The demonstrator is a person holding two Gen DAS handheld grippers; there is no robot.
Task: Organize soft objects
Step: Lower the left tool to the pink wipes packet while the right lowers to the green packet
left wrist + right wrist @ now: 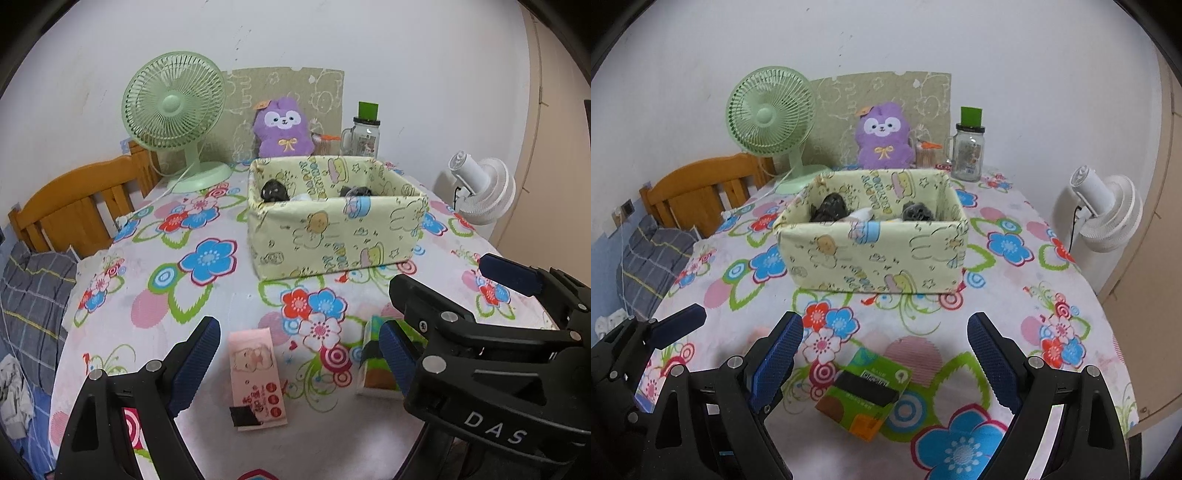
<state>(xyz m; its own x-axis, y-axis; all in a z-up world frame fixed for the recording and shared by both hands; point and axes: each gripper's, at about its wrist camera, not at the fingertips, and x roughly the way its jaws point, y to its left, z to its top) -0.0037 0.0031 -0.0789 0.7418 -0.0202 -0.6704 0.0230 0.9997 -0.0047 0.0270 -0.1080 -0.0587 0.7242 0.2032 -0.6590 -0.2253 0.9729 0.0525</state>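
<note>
A: Two tissue packs lie flat on the near side of the flowered tablecloth (155, 280), each with a gripper over it – why?

B: Lined up for pickup, I'd judge. The left gripper (299, 354) has jaws spread, empty, over the pink tissue pack (256, 380); the right gripper (884, 354) is spread over the green tissue pack (866, 391)

A: Where would they go?

B: Likely the yellow fabric box (871, 258) farther back, open-topped, dark items inside. Bare cloth lies between; the near table edge is close
</note>
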